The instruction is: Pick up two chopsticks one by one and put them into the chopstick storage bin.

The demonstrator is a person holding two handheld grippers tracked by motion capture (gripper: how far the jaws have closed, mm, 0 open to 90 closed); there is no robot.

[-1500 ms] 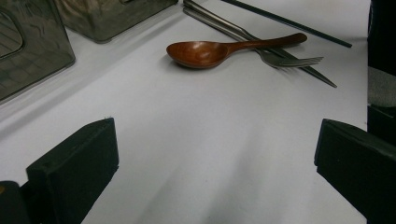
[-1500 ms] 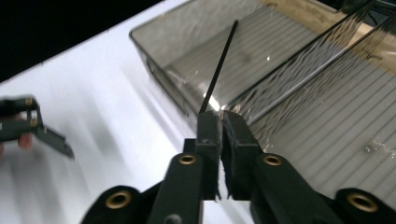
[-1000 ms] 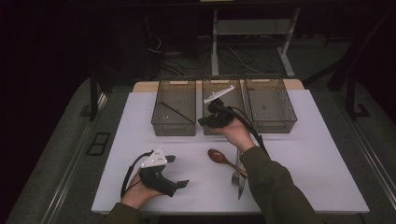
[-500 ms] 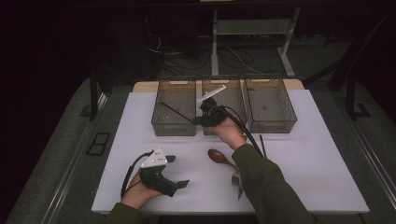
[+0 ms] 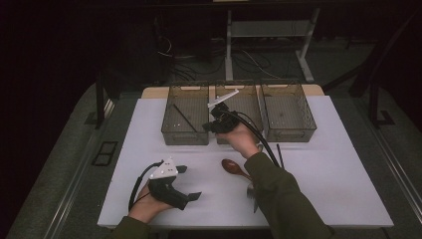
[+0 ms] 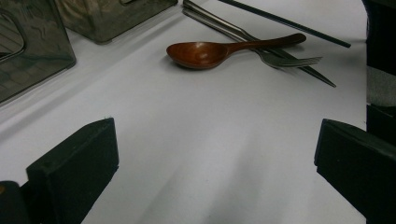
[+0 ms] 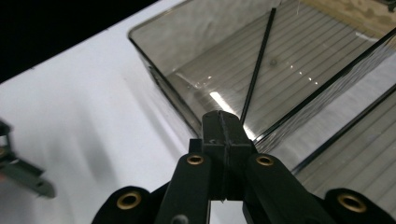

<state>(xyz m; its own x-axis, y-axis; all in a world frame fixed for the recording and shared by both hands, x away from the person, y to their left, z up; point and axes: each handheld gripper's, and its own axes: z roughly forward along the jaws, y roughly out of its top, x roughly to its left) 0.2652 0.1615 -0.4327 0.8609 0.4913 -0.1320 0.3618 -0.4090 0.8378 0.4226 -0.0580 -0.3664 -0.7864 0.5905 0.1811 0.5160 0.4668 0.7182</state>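
Left fingers [image 6: 74, 172] stand wide apart with bare table between them. The left gripper [image 5: 191, 182] rests on the white table [image 5: 338, 189] at about 7 o'clock, holding nothing.

Centre of table, toward 5 o'clock of the bins: a wooden spoon [image 6: 201, 53], bowl up, its handle lying over a metal fork [image 6: 289, 60]. A loose dark chopstick [image 6: 285, 21] lies just beyond them. All are unsorted.

Farther out, at 12 o'clock: the right gripper [image 5: 205, 128] hangs over the near right corner of the left bin [image 5: 185, 142]. Its fingers [image 7: 224, 135] are pressed together. The black chopstick [image 7: 257, 65] runs from their tip down into that bin, its far end toward the far left corner at about 10 o'clock. The near end looks pinched, though the tip hides the contact itself. The middle bin [image 5: 239, 85] and right bin [image 5: 288, 134] sit side by side to the right; their contents are hard to make out.

Judged step: setting the chopstick down in the left bin.

Risks:
- The pinch sits at the very end of a thin, slick stick, so it could pivot or slip out early.
- If let go while the near end rides above the rim, the stick could lie propped on the wall or tip out onto the table.
- The jaws are close to the bin wall, so a nudge on the way out could shove the light bin against its neighbour.
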